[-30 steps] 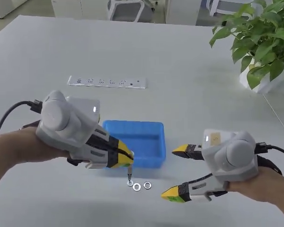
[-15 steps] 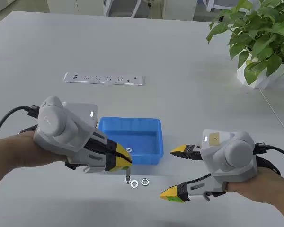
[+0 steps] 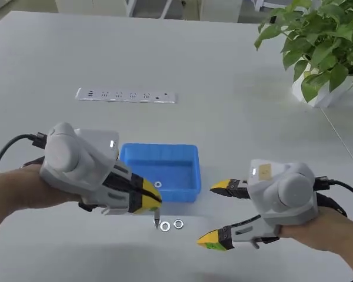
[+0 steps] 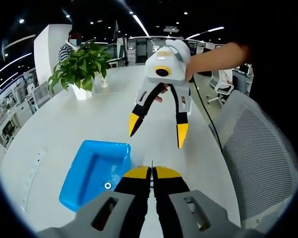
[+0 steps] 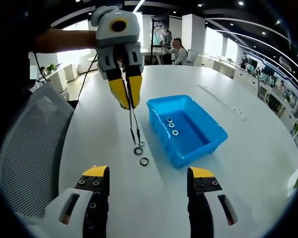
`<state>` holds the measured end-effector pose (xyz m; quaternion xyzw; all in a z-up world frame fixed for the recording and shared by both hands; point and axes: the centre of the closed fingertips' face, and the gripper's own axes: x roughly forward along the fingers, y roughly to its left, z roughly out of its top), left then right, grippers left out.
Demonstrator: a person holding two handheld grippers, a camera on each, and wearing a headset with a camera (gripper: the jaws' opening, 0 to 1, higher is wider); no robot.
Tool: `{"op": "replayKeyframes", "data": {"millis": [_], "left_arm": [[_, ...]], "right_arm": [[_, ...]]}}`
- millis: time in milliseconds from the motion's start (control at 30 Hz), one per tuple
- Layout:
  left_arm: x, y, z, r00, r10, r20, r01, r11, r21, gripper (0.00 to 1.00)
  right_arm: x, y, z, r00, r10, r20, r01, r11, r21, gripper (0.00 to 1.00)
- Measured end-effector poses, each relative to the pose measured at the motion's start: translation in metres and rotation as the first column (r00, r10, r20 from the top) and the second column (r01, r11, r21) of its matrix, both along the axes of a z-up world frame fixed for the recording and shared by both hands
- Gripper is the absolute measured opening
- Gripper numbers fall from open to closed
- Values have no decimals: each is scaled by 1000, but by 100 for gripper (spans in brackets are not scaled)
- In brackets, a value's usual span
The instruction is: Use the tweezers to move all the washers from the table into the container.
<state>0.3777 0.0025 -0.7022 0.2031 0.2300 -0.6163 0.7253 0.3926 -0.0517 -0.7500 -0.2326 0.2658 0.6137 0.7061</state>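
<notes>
My left gripper [image 3: 150, 200] is shut on thin metal tweezers [image 3: 156, 218], which point down at the table just left of two small steel washers [image 3: 165, 226] [image 3: 178, 224]. In the right gripper view the tweezers [image 5: 132, 124] reach down to the washers [image 5: 138, 150] [image 5: 144, 161] in front of the blue container [image 5: 188, 129], which holds three washers [image 5: 171, 125]. The container [image 3: 162, 170] lies just behind the washers on the table. My right gripper [image 3: 213, 212] hovers open to the right of them with nothing between its jaws. It also appears in the left gripper view [image 4: 159, 124].
A white power strip [image 3: 126, 96] lies further back on the grey table [image 3: 241, 117]. A potted plant [image 3: 317, 53] stands at the far right corner. A mesh chair [image 4: 258, 148] stands beside the table.
The head camera has shifted slightly. The tweezers' tip stays beside the washers and both grippers hold their places.
</notes>
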Motion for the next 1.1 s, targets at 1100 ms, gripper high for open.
{"op": "replayKeyframes", "data": {"millis": [1100], "left_arm": [[5, 4, -7, 1000, 6, -14, -6, 1000, -4, 6]], "right_arm": [[-12, 33, -5, 996, 86, 10, -87, 996, 31, 48]]}}
